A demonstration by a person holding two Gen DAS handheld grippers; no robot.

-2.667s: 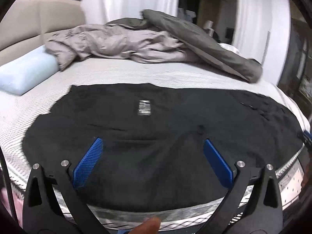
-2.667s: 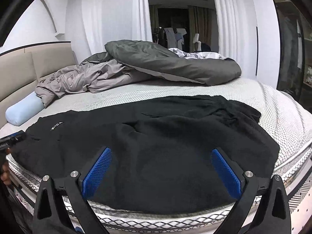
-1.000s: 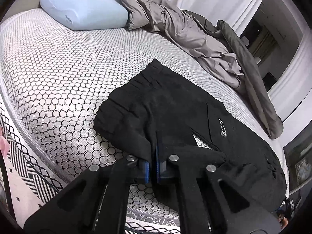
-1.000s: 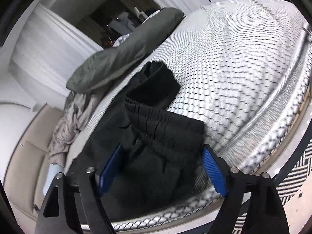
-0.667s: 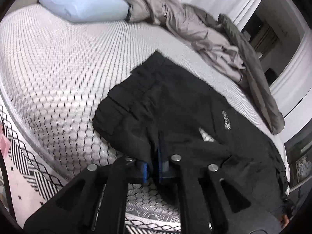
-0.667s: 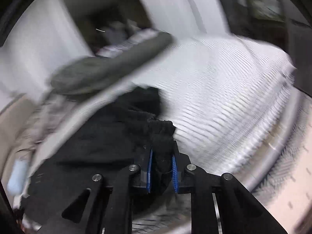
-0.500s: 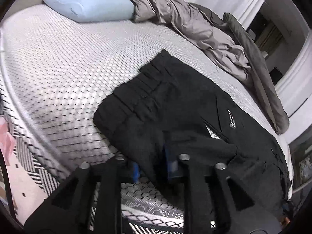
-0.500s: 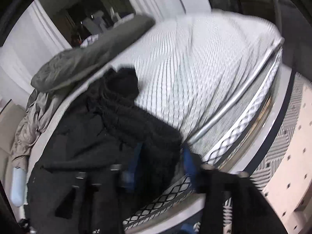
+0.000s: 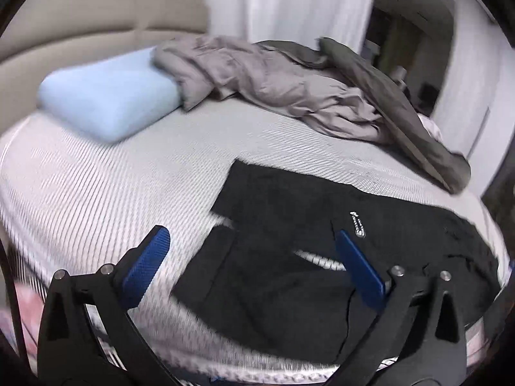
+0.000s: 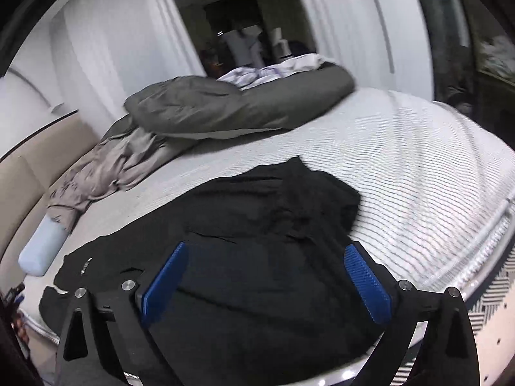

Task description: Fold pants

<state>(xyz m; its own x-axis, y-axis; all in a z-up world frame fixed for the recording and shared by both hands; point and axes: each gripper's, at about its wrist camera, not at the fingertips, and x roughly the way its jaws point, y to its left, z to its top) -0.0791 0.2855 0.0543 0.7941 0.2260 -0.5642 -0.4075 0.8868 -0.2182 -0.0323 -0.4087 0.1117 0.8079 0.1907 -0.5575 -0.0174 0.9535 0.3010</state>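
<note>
The black pants [image 9: 289,234] lie along the front edge of the bed, with a small white logo [image 9: 358,223] facing up. In the left wrist view one end lies between and just beyond my left gripper [image 9: 254,265], which is open and empty above it. In the right wrist view the pants [image 10: 257,241] show their other end, rumpled and bunched at the far right. My right gripper [image 10: 268,283] is open and empty over that end. The blue pads [image 10: 367,286] hold nothing.
The white mattress [image 9: 96,173] has a light blue pillow [image 9: 106,103] near the beige headboard [image 9: 96,32]. A grey and dark duvet [image 9: 289,87] is heaped at the back; it also shows in the right wrist view [image 10: 225,106]. The bed's edge [image 10: 482,257] drops to patterned floor at right.
Both grippers were shut on the ends of the pants; both have let go, opened and drawn back. The pants now lie loose on the bed.
</note>
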